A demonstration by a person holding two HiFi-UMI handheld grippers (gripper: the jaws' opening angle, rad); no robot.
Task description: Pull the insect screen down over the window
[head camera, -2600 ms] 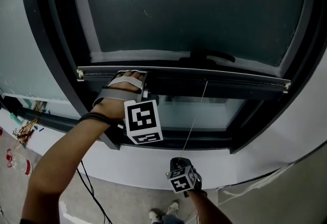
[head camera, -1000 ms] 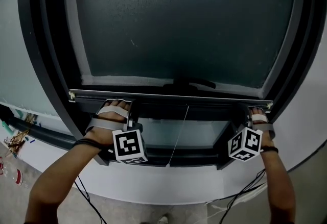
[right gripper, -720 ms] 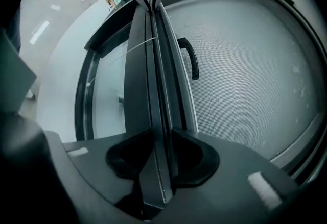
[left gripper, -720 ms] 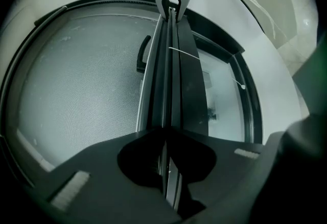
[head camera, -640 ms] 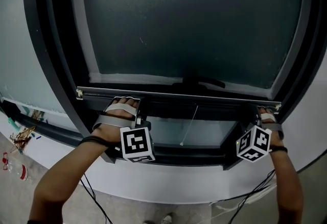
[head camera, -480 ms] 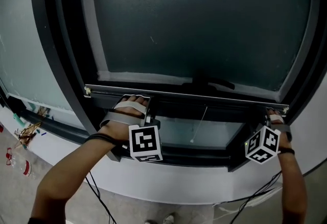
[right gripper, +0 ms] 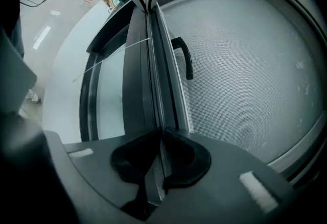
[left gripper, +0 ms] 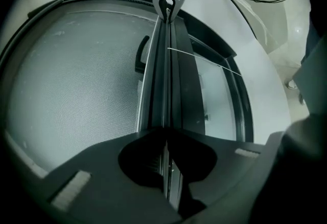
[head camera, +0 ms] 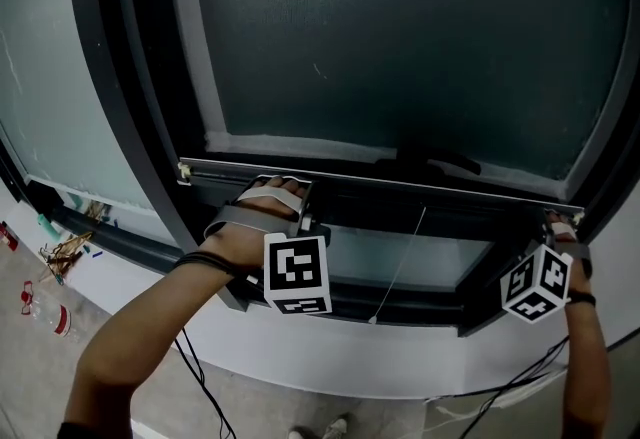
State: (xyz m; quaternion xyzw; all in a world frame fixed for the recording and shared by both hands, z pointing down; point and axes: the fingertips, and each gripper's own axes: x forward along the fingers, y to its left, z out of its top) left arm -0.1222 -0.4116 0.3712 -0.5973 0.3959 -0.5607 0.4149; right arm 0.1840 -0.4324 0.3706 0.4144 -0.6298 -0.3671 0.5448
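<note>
The screen (head camera: 400, 37) fills the upper and middle of the head view, and its bottom bar (head camera: 380, 184) runs across just below centre, leaving a strip of bare glass (head camera: 455, 265) between it and the lower frame (head camera: 400, 315), so the last stretch of the pull looks not yet done. The left gripper (left gripper: 164, 132) is clenched on the thin lip of the bottom bar near its left end. The right gripper (right gripper: 159, 133) has just been closing its jaws, and they now pinch the same lip at the far right end, hard against the side frame. The lip is narrow and smooth, so a downward tug could strip it out of either pair of pads. If the screen is sprung, as such screens usually are, the bar would then snap back upward. With the grips at opposite ends, one hand pulling ahead of the other would tilt the bar and likely jam it in the side tracks. The right gripper sits so close to the frame that it may foul the track on the way down. The thin cord (head camera: 398, 265) hanging below the bar's middle could get trapped under the bar when it seats.
</note>
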